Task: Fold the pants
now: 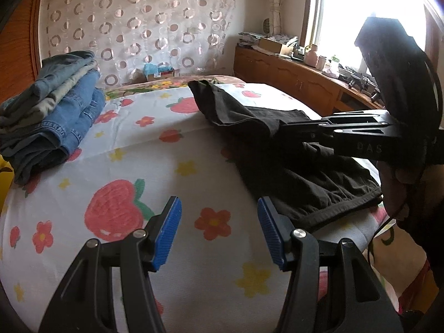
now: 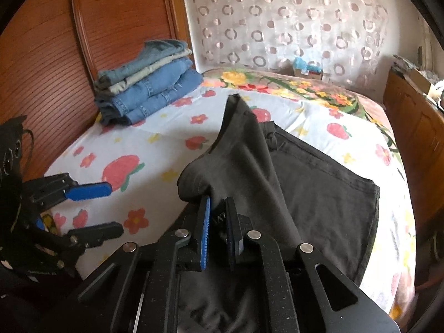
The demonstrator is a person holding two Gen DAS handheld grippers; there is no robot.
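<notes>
Your right gripper (image 2: 217, 216) is pinched on a raised fold of the black pants (image 2: 319, 183); the rest lies flat on the bed (image 2: 116, 149), right half. Left gripper (image 1: 219, 233) is spread and empty, over bare sheet beside the waistband. Step: mid-fold. Next, likely carry that fold across and square the edges. Fabric is soft, matte, limp and will sag. Folded jeans stack (image 2: 147, 83) sits well apart.
</notes>
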